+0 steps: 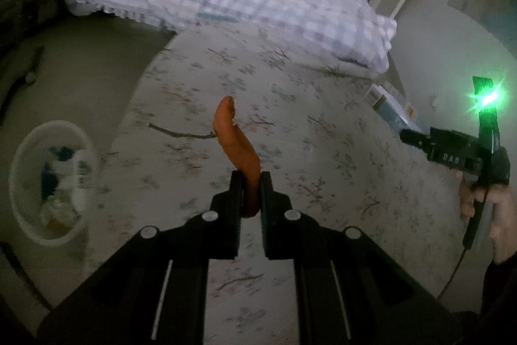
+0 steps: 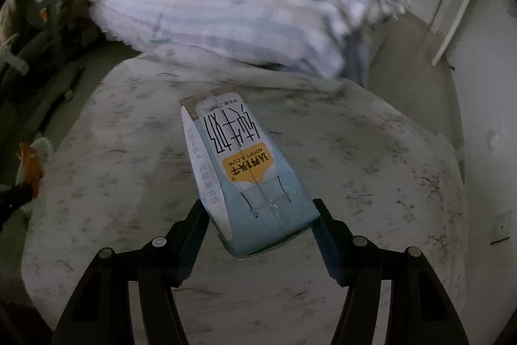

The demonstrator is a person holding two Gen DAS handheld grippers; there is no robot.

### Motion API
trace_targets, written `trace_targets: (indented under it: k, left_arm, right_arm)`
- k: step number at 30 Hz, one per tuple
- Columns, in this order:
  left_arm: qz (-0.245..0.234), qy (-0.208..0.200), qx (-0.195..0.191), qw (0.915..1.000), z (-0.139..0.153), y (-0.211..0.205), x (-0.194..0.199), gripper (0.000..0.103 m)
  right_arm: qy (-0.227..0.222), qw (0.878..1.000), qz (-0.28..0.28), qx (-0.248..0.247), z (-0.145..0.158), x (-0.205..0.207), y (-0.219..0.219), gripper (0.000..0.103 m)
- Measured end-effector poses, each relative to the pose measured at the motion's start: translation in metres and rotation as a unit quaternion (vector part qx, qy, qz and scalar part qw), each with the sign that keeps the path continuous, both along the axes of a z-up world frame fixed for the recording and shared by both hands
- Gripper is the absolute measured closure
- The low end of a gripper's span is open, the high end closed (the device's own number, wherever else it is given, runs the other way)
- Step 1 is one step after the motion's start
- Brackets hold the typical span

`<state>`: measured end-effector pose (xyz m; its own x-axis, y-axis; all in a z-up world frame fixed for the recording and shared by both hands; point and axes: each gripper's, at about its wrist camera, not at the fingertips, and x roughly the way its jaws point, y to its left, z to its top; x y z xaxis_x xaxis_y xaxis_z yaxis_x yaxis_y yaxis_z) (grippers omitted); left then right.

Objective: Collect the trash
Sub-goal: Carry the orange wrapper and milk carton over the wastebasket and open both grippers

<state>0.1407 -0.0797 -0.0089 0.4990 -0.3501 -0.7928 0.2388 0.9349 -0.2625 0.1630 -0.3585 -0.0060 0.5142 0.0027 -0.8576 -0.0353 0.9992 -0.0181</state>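
My left gripper (image 1: 251,180) is clamped narrow on an orange peel-like strip (image 1: 237,147), which sticks up from between the pads above the floral bedsheet (image 1: 323,151). My right gripper (image 2: 258,215) holds a light-blue milk carton (image 2: 245,170) across its lower end, the pads pressing on both sides, the carton's top pointing away toward the folded checked quilt (image 2: 226,18). The white trash basket (image 1: 48,183) sits on the floor beside the bed, to my left, already with scraps in it. I judge the step in hand is carrying both pieces over to it. To do it well I should keep both grips firm and bring the strip over the basket's mouth first, releasing only when directly above the opening. The carton is gripped near one end, so it could pivot; I'd move it steadily. A thin twig (image 1: 181,134) lies on the sheet, left to collect.
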Motion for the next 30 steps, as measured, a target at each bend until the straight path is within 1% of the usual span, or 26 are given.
trace_targets:
  k: [3,6,9,13,18,21,24,28,29,30]
  left_arm:
    - [0.013,-0.009,-0.005,0.9999,0.010,0.027,-0.005,0.092]
    - [0.030,-0.017,-0.010,0.9994,0.016,0.059,-0.011,0.092]
    - [0.053,-0.020,-0.022,0.9982,0.018,0.094,-0.016,0.092]
    - [0.083,-0.014,-0.035,0.9958,0.013,0.139,-0.018,0.092]
    - [0.113,-0.010,-0.034,0.9929,0.003,0.190,-0.015,0.092]
    - [0.123,-0.002,-0.035,0.9917,-0.008,0.211,-0.010,0.092]
    - [0.125,0.005,-0.033,0.9915,-0.019,0.222,-0.006,0.092]
    - [0.125,0.011,-0.041,0.9913,-0.029,0.229,0.003,0.092]
    - [0.126,0.018,-0.038,0.9911,-0.032,0.230,0.006,0.089]
    - [0.130,0.023,-0.032,0.9907,-0.035,0.232,0.008,0.078]
  right_arm:
    - [0.001,1.000,0.005,0.020,0.008,-0.006,0.032,0.038]
    - [0.007,0.999,0.013,0.035,0.009,-0.009,0.067,0.038]
    - [0.019,0.999,0.014,0.045,0.008,-0.011,0.094,0.038]
    - [0.031,0.997,0.018,0.062,0.006,-0.012,0.129,0.038]
    - [0.050,0.996,0.030,0.069,-0.006,-0.007,0.168,0.038]
    - [0.050,0.996,0.042,0.069,-0.007,-0.004,0.189,0.038]
    - [0.050,0.995,0.053,0.070,-0.008,-0.001,0.208,0.038]
    - [0.051,0.994,0.061,0.071,-0.014,0.004,0.224,0.038]
    - [0.052,0.994,0.063,0.071,-0.015,0.005,0.227,0.038]
    - [0.053,0.994,0.064,0.071,-0.017,0.006,0.231,0.038]
